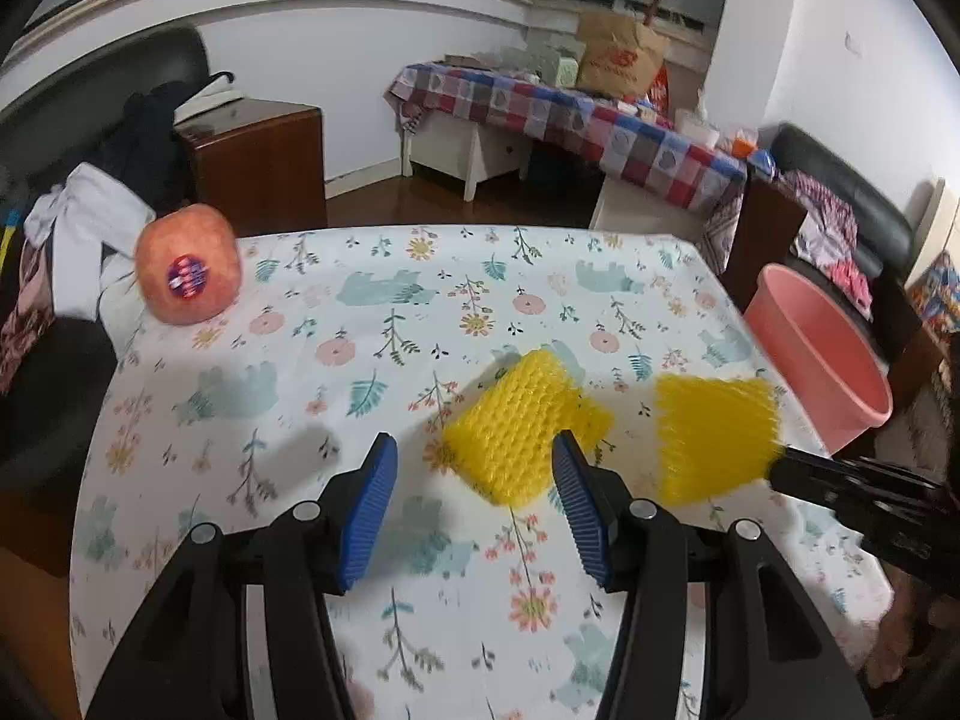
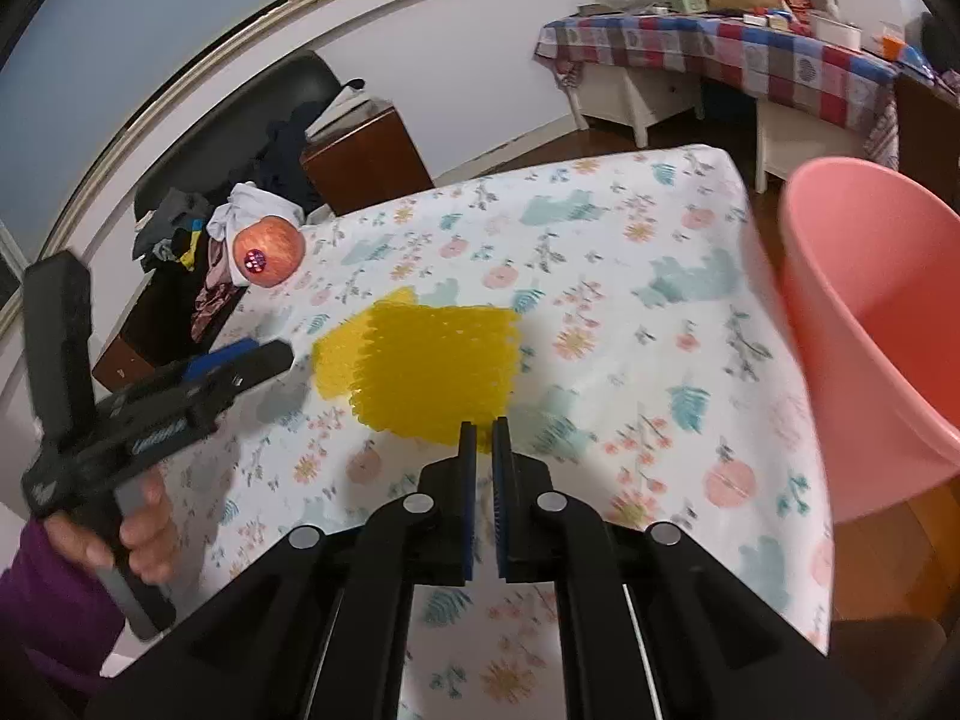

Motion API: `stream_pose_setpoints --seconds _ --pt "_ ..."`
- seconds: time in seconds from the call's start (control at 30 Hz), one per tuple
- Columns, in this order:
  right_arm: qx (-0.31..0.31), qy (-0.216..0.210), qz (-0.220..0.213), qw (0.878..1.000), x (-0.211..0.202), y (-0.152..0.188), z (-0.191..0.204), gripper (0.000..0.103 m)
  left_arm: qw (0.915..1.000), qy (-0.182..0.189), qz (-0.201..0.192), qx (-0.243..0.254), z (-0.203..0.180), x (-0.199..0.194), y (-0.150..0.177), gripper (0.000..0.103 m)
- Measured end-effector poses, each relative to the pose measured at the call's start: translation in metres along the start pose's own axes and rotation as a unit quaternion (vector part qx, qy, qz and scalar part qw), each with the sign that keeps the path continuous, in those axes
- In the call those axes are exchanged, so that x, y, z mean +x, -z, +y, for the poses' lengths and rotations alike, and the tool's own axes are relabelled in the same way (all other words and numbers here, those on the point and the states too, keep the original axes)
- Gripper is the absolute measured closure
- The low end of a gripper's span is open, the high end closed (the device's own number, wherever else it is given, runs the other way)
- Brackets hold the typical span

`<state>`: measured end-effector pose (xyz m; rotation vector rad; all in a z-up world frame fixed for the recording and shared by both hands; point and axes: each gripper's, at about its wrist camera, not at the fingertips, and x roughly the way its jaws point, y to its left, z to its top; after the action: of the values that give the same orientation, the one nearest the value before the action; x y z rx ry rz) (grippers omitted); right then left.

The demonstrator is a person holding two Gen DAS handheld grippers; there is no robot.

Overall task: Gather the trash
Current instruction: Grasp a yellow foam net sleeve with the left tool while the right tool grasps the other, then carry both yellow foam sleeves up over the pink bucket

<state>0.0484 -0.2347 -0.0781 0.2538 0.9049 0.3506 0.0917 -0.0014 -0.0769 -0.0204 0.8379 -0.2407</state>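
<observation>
Both tongs hang over the flowered desk [image 1: 372, 312], each with a piece of yellow foam netting in front of it. Right tongs [image 2: 485, 427] are clenched on the near edge of one yellow net sleeve [image 2: 420, 369], which spreads flat ahead of the tips; in the left wrist view that same piece [image 1: 714, 438] hangs from the black tips off to the right, apparently lifted clear of the cloth, though blur makes that uncertain. Left tongs [image 1: 474, 456] stand released, nothing between the blue pads. A second yellow net sleeve [image 1: 516, 420] lies on the desk just ahead of them and slightly to the right, its near corner by the right-hand pad, its long axis running diagonally away toward the far right.

Beyond the desk's right edge stands a pink bucket [image 2: 870, 324], lower than the tabletop and open toward the held piece. It is nearer the right hand, so I judge that the carry to the bucket falls to that side, while the left hand is the nearer one for the piece on the cloth. An apple [image 1: 189, 273] with a sticker sits at the far left corner, well apart from both nets.
</observation>
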Motion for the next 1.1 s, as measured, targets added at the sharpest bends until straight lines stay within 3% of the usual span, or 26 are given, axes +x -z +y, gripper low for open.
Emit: stream_pose_setpoints --seconds 0.23,0.3,0.33,0.4,0.47,0.57,1.1 --pt "-0.001 0.010 0.000 1.000 -0.003 0.008 -0.004 0.098 0.9992 -0.020 0.028 0.021 -0.005 0.034 -0.009 0.052" --pt "0.001 0.010 -0.001 1.000 -0.004 0.008 -0.005 0.098 0.9989 -0.022 0.036 0.021 -0.007 0.039 -0.007 0.060" --pt "0.001 0.009 -0.001 1.000 -0.004 0.008 -0.005 0.098 0.9988 -0.018 0.042 0.018 -0.007 0.041 -0.005 0.070" --pt "0.001 0.008 -0.002 1.000 -0.005 0.009 -0.005 0.098 0.9990 -0.013 0.041 0.014 -0.009 0.040 -0.002 0.075" --pt "0.001 0.007 -0.002 1.000 -0.005 0.009 -0.005 0.098 0.9991 -0.010 0.037 0.018 -0.012 0.036 0.000 0.089" --pt "-0.002 0.006 -0.004 1.000 -0.007 0.010 -0.003 0.098 0.9994 -0.007 0.031 0.014 -0.014 0.028 0.002 0.093" --pt "-0.007 0.009 -0.031 0.999 -0.031 0.011 -0.002 0.098 0.9993 0.007 -0.036 -0.011 -0.029 -0.050 0.003 0.096"
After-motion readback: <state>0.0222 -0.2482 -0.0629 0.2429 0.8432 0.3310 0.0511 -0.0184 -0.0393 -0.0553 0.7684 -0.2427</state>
